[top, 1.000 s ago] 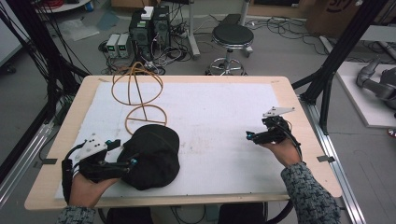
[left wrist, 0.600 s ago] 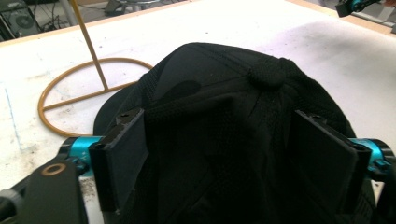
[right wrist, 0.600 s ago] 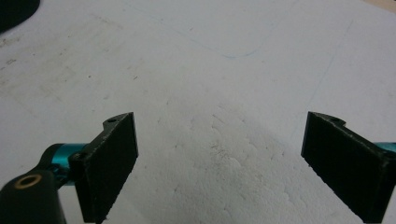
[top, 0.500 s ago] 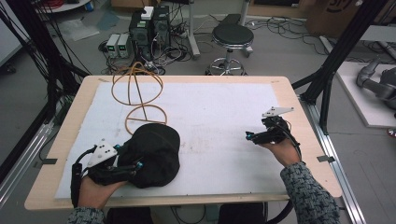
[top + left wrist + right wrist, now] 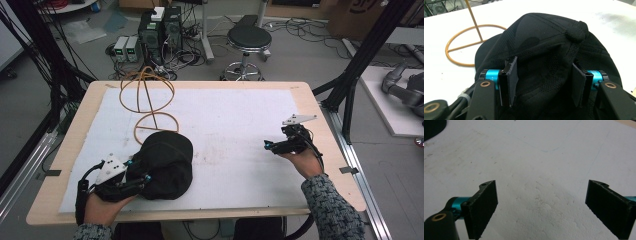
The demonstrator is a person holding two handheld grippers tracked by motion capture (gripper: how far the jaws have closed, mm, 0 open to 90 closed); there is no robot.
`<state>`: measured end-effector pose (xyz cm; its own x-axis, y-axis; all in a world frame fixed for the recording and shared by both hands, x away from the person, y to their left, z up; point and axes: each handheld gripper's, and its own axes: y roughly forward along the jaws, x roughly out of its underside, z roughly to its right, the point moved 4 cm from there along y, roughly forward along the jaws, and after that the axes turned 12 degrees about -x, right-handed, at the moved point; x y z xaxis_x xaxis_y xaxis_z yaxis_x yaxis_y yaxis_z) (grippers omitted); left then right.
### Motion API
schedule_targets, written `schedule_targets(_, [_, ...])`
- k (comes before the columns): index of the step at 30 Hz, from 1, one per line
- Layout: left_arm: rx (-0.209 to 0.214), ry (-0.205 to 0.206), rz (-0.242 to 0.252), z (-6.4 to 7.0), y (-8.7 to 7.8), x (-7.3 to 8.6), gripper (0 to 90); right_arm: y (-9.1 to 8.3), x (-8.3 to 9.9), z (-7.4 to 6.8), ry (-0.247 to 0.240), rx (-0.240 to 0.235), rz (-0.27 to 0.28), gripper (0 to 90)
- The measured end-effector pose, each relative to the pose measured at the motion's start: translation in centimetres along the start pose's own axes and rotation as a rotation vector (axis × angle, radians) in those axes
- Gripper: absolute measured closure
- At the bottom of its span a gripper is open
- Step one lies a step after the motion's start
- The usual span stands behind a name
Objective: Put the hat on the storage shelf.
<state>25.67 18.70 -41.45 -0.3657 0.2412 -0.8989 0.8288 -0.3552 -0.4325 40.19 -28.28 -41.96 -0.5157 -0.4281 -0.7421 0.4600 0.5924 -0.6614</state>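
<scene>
White padding covered the table point(image 5: 240, 125), and the black cap point(image 5: 165, 162) lay at its near left, just beside the wire stand point(image 5: 150, 107). Your left tool point(image 5: 544, 80) pinched only a soft fold of its crown, which could slip free. Your right tool point(image 5: 541, 207) gaped unloaded.
</scene>
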Motion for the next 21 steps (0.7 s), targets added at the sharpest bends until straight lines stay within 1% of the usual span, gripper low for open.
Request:
schedule_targets(7, [-0.001,0.008,0.008,0.27,-0.41,0.17,47.3,0.02,-0.02,-0.02,-0.008,-0.001,0.001,10.6])
schedule_targets(8, [-0.005,0.009,0.009,0.32,-0.34,0.18,47.4,0.06,-0.03,-0.12,-0.001,-0.002,0.001,10.6])
schedule_targets(9, [-0.005,0.016,0.006,0.3,-0.26,0.19,47.9,0.06,-0.03,-0.13,-0.003,-0.001,-0.003,10.6])
schedule_targets(10, [-0.001,0.013,0.003,0.31,-0.17,0.2,48.2,0.11,-0.04,-0.12,-0.01,-0.002,-0.002,10.6])
schedule_targets(12, [0.001,0.016,0.003,0.29,-0.04,0.19,50.3,0.14,-0.05,-0.2,-0.006,-0.004,-0.003,10.6])
schedule_targets(14, [0.004,0.024,-0.003,0.26,0.03,0.22,54.5,0.11,-0.06,-0.22,-0.007,-0.003,-0.002,10.6])
schedule_targets(16, [0.008,0.032,-0.003,0.27,0.0,0.22,62.6,0.04,-0.05,-0.15,-0.009,0.0,0.0,10.6])
schedule_targets(17, [0.014,0.045,-0.001,0.31,-0.04,0.19,66.5,0.0,-0.03,-0.16,-0.003,0.0,-0.001,10.6])
schedule_targets(18, [0.011,0.052,0.006,0.4,-0.07,0.16,71.7,-0.04,-0.02,-0.1,-0.006,0.0,0.0,10.6])
schedule_targets(19, [0.009,0.07,0.013,0.44,-0.11,0.13,75.3,-0.06,-0.02,-0.09,-0.006,0.002,0.001,10.6])
schedule_targets(21, [0.002,0.093,0.035,0.43,-0.21,0.05,80.3,-0.11,0.0,-0.11,0.0,0.002,0.003,10.6])
